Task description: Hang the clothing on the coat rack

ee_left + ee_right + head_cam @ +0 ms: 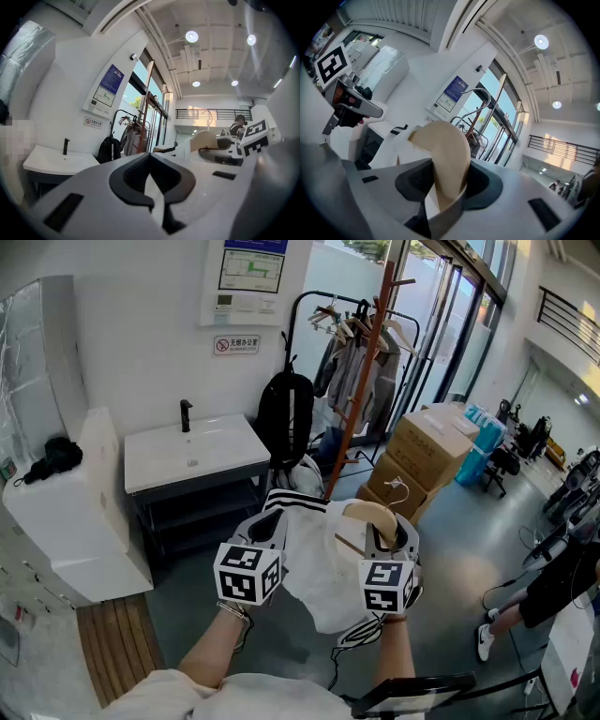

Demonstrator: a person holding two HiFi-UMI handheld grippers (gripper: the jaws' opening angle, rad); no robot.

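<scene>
Right gripper view: the right gripper [446, 190] clamps the pale wooden hanger [446, 145] carrying the white black-striped garment [314, 570]. The left gripper [151, 182], nearly closed, seemingly pinches its cloth, before the brown wooden coat rack [359, 381].

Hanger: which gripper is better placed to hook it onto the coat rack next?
Right, most likely. The right gripper is clamped on the wooden hanger itself, with its metal hook rising just beyond, so it can steer the hook directly. The left gripper only pinches the white garment.

garment [314, 568]: white, black stripes | hanger [375, 514]: pale tan | coat rack [359, 381]: reddish-brown | backpack [284, 418]: black | sink [216, 451]: white
</scene>
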